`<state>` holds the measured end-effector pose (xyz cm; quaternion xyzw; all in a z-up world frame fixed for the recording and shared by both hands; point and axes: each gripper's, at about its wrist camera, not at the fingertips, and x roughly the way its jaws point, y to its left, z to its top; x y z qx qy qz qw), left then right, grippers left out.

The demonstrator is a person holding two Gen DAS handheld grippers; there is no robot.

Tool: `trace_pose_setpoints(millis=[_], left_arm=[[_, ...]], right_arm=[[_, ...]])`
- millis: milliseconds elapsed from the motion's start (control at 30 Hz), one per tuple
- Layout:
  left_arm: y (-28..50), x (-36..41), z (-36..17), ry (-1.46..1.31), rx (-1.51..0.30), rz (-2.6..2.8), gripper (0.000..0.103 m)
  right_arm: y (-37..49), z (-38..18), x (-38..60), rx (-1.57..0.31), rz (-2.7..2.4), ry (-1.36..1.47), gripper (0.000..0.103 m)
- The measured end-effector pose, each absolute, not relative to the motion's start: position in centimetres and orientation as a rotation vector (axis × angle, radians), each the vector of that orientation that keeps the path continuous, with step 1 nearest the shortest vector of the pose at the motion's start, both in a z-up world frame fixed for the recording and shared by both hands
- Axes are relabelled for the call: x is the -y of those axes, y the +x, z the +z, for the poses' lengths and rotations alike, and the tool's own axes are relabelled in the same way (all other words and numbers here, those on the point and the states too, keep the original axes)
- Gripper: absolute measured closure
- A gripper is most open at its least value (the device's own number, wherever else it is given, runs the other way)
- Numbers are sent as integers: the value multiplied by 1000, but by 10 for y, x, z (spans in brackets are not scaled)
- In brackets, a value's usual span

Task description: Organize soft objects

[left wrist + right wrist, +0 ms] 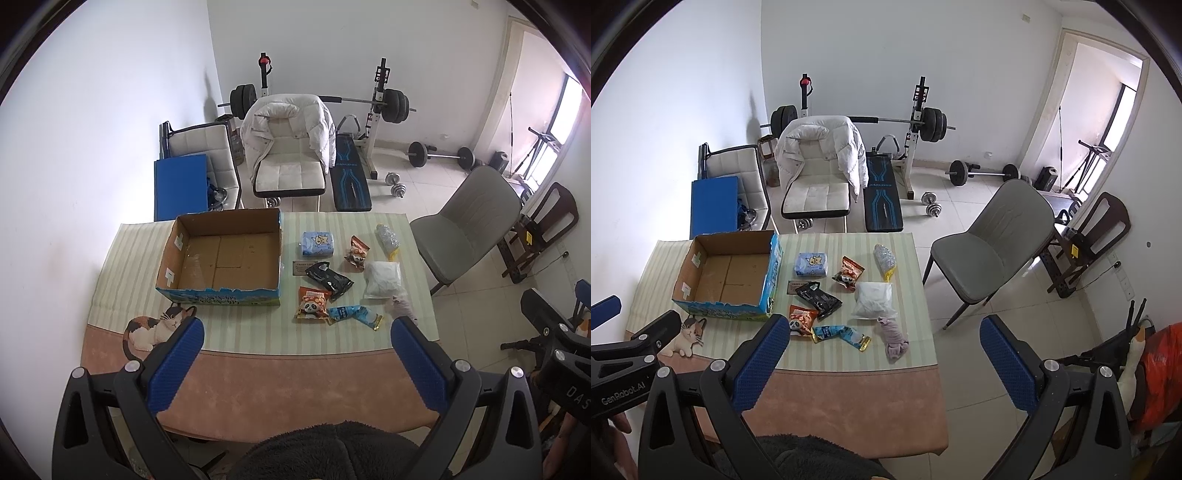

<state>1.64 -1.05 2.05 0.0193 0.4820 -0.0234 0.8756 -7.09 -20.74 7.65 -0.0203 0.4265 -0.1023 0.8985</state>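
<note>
Only the right wrist view shows the whole crumpled lilac cloth (895, 338) near the tabletop's right edge; the left gripper (297, 330) housing there reads "GenRobot.AI". Both it and the right gripper (884, 330) are spread wide, holding nothing.

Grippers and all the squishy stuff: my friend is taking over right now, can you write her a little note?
Left gripper and right gripper: both open, empty, held above the table's near edge.
Cardboard box: on the table's left, looks empty.
Right of it, loose on the table: tissue pack, panda snack bag, white bag, purple cloth, other packets.
Done: nothing yet. Left: everything.
</note>
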Motion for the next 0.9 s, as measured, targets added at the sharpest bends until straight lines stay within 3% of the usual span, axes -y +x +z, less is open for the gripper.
trace_pose_setpoints(millis=[900], left_arm=[[13, 7, 16, 28, -1000, -57, 0]], right_arm=[[-77, 77, 206, -882, -214, -43, 0]])
